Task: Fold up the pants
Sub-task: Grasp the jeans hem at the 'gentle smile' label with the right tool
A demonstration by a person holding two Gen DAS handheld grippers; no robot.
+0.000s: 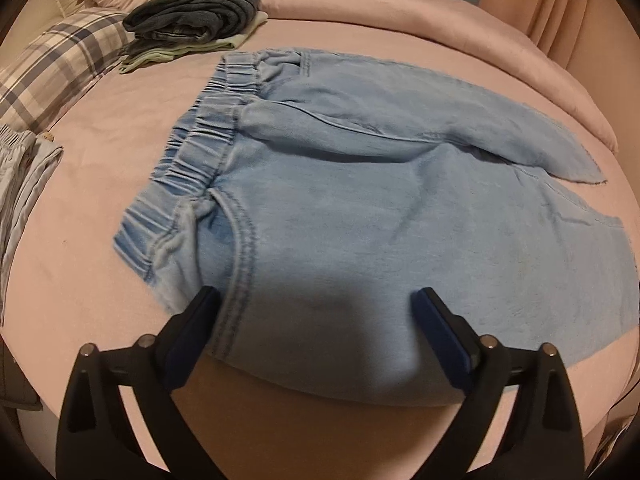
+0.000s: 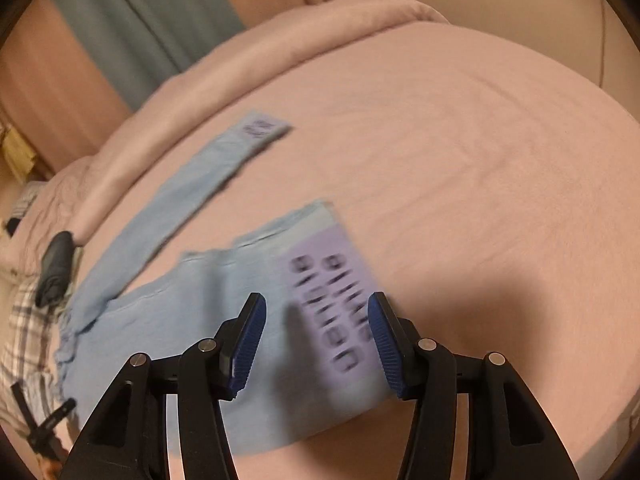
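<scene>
Light blue denim pants lie flat on the pink bed sheet, with the elastic waistband to the left. My left gripper hovers wide open over the near hip edge, one finger on each side of a stitched seam, nothing gripped. In the blurred right wrist view both legs of the pants stretch away, and each cuff carries a purple printed patch. My right gripper is open above the near cuff. That cuff lies flat on the bed between the fingers, and the pads do not press on it.
A stack of folded dark and pale green clothes sits at the back left beside a plaid pillow. Another pale blue garment lies at the left edge. A rolled pink duvet borders the far side of the bed.
</scene>
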